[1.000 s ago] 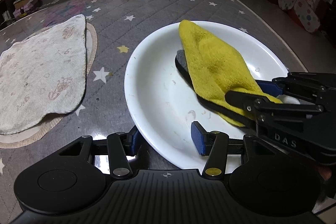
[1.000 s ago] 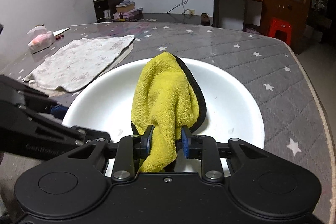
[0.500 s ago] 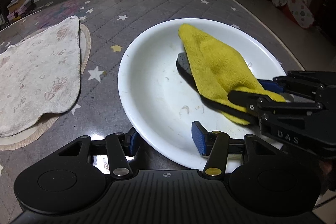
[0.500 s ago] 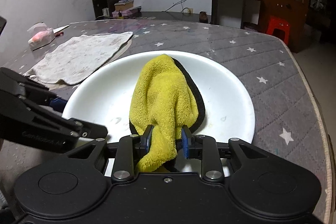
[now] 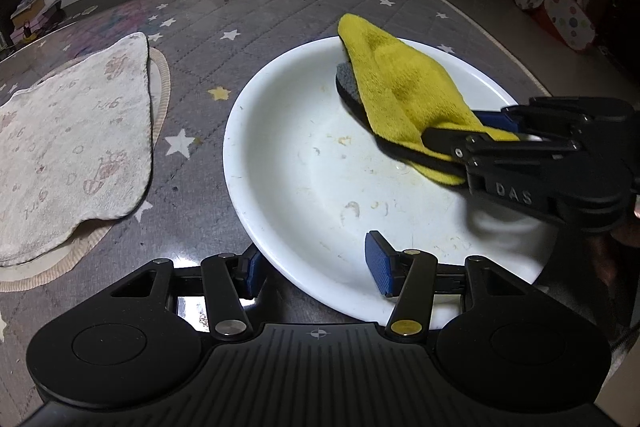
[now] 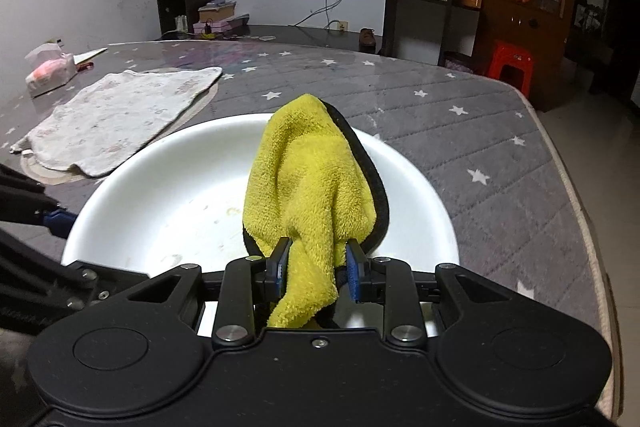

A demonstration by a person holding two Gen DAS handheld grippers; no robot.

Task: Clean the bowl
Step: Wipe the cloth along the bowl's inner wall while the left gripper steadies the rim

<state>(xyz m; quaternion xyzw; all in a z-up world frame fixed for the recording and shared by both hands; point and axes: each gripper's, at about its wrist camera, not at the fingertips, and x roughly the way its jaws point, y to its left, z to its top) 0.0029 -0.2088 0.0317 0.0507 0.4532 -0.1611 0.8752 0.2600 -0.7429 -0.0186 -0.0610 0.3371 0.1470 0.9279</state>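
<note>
My left gripper [image 5: 314,265] clenched the white bowl's [image 5: 280,131] near rim on the star-print table; my right gripper [image 6: 316,269] gripped the yellow microfibre cloth [image 6: 308,183] inside it; hard scrubbing risked tipping the bowl; residue specks [image 5: 344,141] remained.

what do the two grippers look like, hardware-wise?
Both match: matte black plastic bodies with round discs either side, ribbed centre, black linkage bars on silver and brass pivot screws, blue textured pads. The left gripper shows a crosshair mark; the right gripper has "DAS" embossed on its side.
</note>
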